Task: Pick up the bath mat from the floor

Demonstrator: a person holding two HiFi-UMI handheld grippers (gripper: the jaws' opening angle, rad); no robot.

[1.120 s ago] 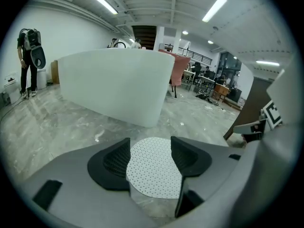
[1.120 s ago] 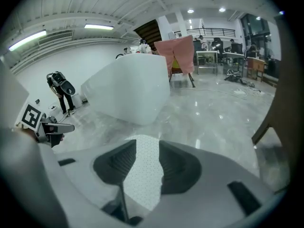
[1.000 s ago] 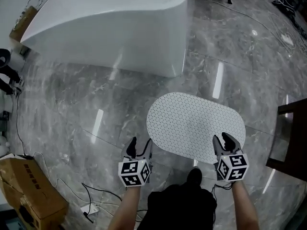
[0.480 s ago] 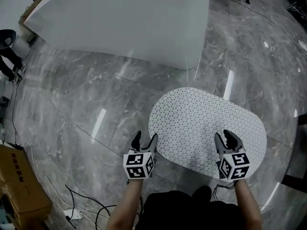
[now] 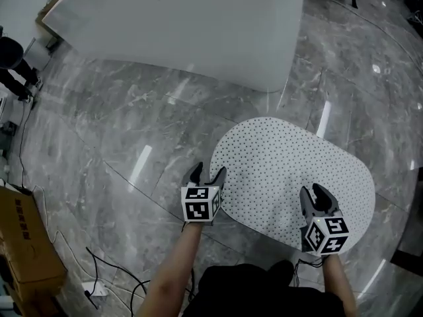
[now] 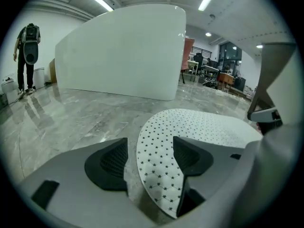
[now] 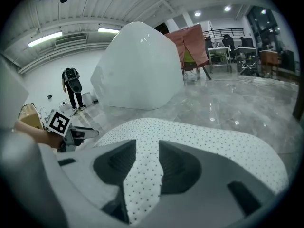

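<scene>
The bath mat (image 5: 291, 174) is a white oval with small dark dots, lying flat on the grey marble floor. My left gripper (image 5: 207, 174) is low at the mat's left edge. In the left gripper view its jaws have just been opening, and the mat's edge (image 6: 154, 165) lies between the pads without being pinched: one pad is over the floor, the other over the mat. My right gripper (image 5: 318, 195) hangs over the mat's near right part. Its jaws stand a little apart, with the dotted mat (image 7: 142, 175) showing through the gap.
A large white bathtub (image 5: 192, 25) stands beyond the mat. A cardboard box (image 5: 23, 243) and loose cables (image 5: 109, 279) lie at the lower left. A person (image 6: 27, 56) stands far off to the left. Dark furniture (image 5: 415, 246) is at the right edge.
Both grippers have dropped toward the floor. The left one has moved in to the mat's left edge and its jaws have spread wider. The right one has settled over the mat.
</scene>
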